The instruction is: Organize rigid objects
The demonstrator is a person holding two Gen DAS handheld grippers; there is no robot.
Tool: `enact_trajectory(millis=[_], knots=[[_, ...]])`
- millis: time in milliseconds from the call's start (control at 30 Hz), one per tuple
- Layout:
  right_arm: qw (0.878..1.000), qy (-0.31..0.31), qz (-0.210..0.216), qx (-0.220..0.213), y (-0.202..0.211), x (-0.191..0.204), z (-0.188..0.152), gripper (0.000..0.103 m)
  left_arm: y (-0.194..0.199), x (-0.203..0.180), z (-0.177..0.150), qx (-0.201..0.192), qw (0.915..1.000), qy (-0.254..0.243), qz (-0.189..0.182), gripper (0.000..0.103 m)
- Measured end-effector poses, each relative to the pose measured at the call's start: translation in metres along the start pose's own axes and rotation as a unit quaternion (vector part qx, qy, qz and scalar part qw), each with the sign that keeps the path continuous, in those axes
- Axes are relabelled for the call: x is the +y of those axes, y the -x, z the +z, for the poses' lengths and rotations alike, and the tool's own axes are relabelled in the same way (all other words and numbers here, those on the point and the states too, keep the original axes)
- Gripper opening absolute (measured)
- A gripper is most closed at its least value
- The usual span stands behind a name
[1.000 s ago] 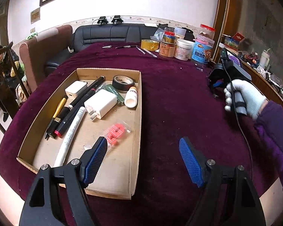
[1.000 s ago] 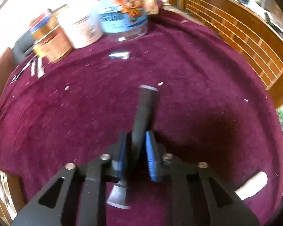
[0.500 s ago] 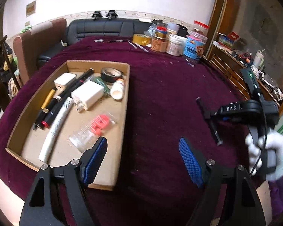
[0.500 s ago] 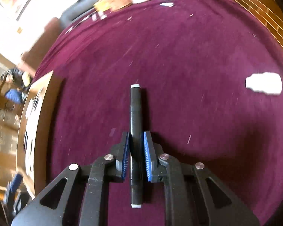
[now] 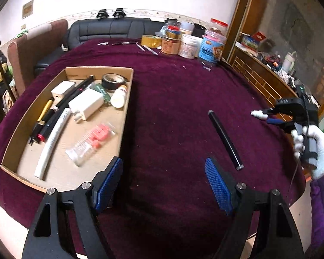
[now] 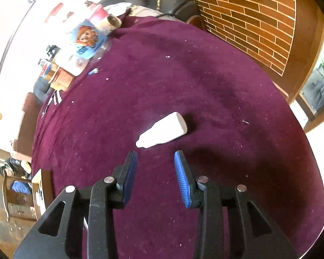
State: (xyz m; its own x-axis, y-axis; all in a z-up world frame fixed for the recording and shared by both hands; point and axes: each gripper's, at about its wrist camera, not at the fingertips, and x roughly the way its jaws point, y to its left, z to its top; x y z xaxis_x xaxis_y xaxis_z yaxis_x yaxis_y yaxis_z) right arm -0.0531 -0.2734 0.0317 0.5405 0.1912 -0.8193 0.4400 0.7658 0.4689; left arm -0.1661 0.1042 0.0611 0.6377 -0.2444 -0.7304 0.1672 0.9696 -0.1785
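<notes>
1. Maroon velvet table [image 5: 172,99] carries one black cylindrical marker [image 5: 224,139] near its right edge, lying free.
2. One white plastic dropper bottle [image 6: 162,132] lies just ahead of the right gripper [image 6: 155,173], whose empty jaws are opening.
3. The left gripper [image 5: 163,186] hangs spread, empty.
4. One cardboard tray [image 5: 127,108] holds two white chargers.

Soft indoor light, overexposed wall, fisheye-curved edges
</notes>
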Motion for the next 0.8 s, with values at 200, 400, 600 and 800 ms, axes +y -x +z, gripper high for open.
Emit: enact_trajectory(millis=[200,400,600,800], knots=[[0.999,0.023,-0.017,-0.015,-0.026,0.024,0.018,0.033,-0.003,-0.007,0.002,0.013,0.9999,-0.005,-0.003,0.074],[0.995,0.071,-0.071,-0.022,-0.049,0.042,0.03,0.033,-0.014,-0.014,0.012,0.033,0.9994,-0.004,-0.008,0.074],[0.988,0.121,-0.091,-0.03,-0.055,0.049,0.037,0.026,-0.037,-0.04,0.033,0.064,0.9973,-0.016,-0.032,0.074],[0.99,0.132,-0.04,-0.016,-0.034,0.04,0.018,0.026,-0.08,-0.08,0.043,0.096,0.9938,-0.045,-0.034,0.074]])
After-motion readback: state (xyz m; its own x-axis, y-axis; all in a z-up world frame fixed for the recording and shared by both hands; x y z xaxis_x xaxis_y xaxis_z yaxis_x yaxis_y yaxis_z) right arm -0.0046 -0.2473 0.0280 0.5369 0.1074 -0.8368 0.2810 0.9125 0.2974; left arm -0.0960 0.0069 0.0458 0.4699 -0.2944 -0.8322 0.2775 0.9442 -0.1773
